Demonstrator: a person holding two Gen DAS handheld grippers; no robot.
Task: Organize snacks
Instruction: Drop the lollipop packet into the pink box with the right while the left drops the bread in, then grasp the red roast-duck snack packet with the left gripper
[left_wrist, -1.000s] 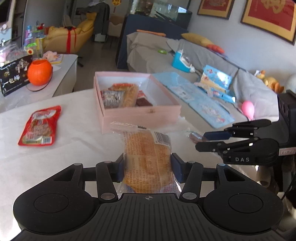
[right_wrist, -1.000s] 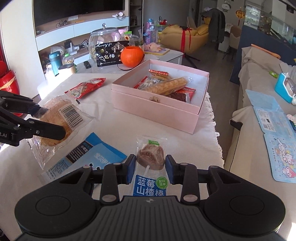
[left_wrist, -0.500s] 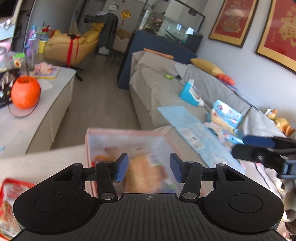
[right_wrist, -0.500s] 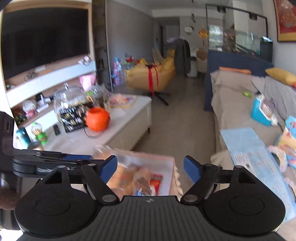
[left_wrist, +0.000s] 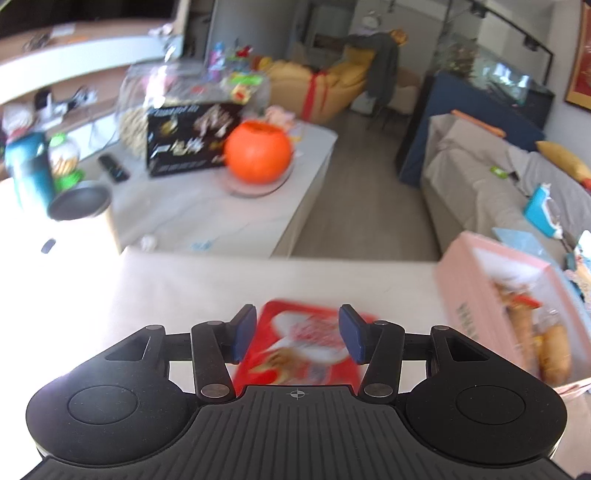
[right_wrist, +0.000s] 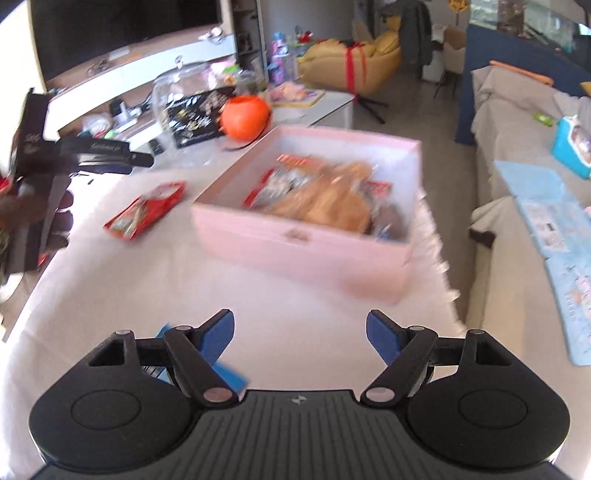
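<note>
We've got the left gripper (left_wrist: 297, 334) part-open, empty, over the red pouch (left_wrist: 303, 347) nr table's left edge; right gripper (right_wrist: 300, 334) wide open, empty. Pouch looks light, floppy, slick — pinch its short end.

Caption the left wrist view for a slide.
Open left gripper above a red snack packet on the table, pink box at right.

Open pink box (right_wrist: 306, 240) seemingly full of blurred snacks, red packet (right_wrist: 146, 214) flat on cloth beside it

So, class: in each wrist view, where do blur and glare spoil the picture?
Left wrist view: red snack packet and pink box smeared by motion; white glare on the table's left edge. Right wrist view: pink box contents blurred; left gripper soft.
</note>
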